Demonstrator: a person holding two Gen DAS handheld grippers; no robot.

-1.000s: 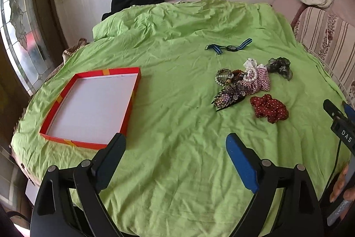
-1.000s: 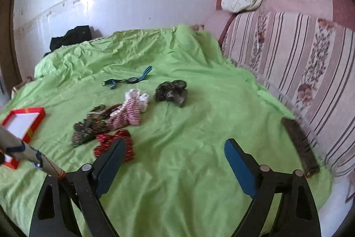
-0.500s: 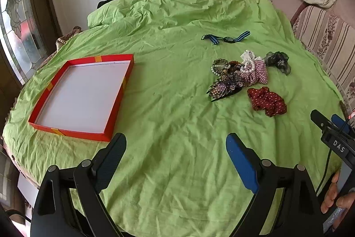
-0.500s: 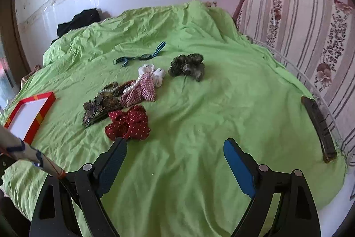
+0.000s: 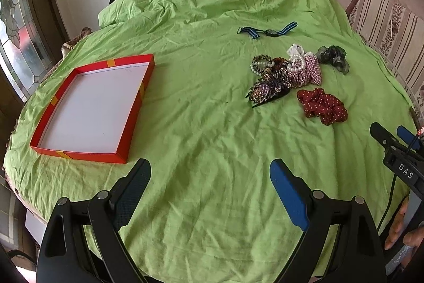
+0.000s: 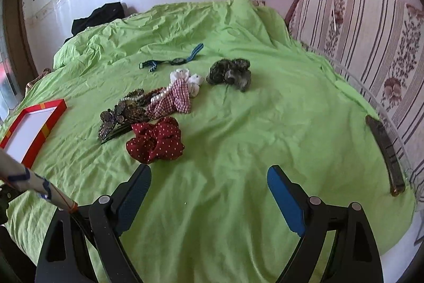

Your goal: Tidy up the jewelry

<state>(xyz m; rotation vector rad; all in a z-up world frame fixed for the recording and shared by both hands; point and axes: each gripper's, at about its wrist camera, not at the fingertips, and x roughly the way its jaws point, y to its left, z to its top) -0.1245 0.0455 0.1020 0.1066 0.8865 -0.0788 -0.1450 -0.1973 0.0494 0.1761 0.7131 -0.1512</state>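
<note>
A red box (image 5: 90, 108) with a white floor lies open at the left of the green sheet (image 5: 206, 145), its near corner just ahead of the left gripper (image 5: 209, 177). That gripper hovers above bare sheet with its jaws spread wide and nothing between them.

Right of centre lies the cluster of accessories, well apart from the box. From its left side: a string of pearl beads (image 5: 258, 65) touching a beaded, leaf-shaped hair clip (image 5: 270, 86); then a red-and-white checked scrunchie (image 5: 307, 70) with a second loop of pearls on top of it and a white piece of cloth (image 5: 295, 49) at its far end. The pieces in this heap overlap, and it is hard to tell exactly how many there are. Nearer the camera, just beside the heap, lies a dark red dotted scrunchie (image 5: 322, 105). A dark grey scrunchie (image 5: 332, 57) sits to the right of the checked one, apart from it. Beyond the heap a wristwatch (image 5: 267, 29) with a blue striped strap lies flat by itself.

At the far right of the left wrist view the right gripper (image 6: 209, 177) shows only in part; its own camera shows its jaws wide apart and holding nothing, above bare sheet just short of the dotted scrunchie. A dark flat bar (image 6: 384, 150) rests at the sheet's right edge beside the striped sofa (image 6: 371, 25).
</note>
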